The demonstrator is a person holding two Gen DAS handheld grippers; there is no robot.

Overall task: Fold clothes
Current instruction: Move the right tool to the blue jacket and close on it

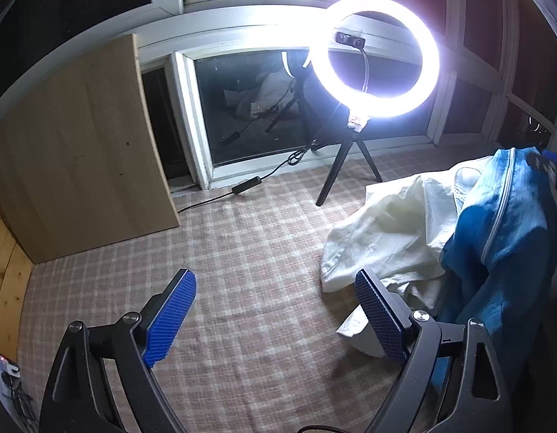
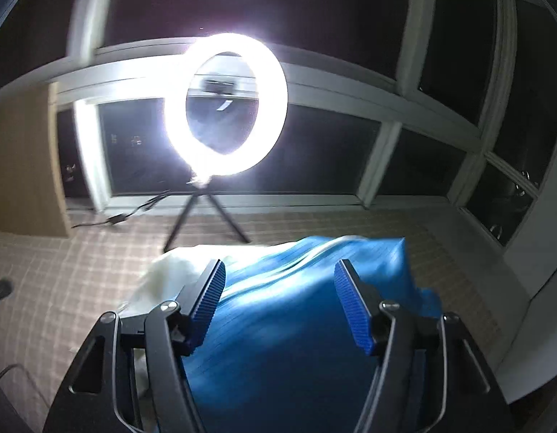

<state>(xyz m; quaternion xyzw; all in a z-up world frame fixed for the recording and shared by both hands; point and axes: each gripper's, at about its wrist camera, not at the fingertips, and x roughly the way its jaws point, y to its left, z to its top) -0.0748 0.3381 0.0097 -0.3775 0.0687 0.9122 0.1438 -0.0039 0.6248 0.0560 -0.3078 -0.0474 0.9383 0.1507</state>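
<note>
While your left gripper (image 1: pixel 274 310) hangs with fingers spread over the checked cloth (image 1: pixel 242 238), its view alone lists: white garment (image 1: pixel 386 231), blue zipped garment (image 1: pixel 502 238) heaped to the right, wooden board (image 1: pixel 76 151). Your right gripper (image 2: pixel 278 303), released, shows only blurred blue fabric beneath, ring light (image 2: pixel 226 104) beyond.

Left gripper (image 1: pixel 274 310): black angular linkage arms, round silver screws at pivots, blue ribbed pads (image 1: pixel 170 321) at 8 and 4 o'clock. Right gripper (image 2: pixel 280 303): same black frame, silver screws, blue ribbed pads (image 2: pixel 354 310).
</note>
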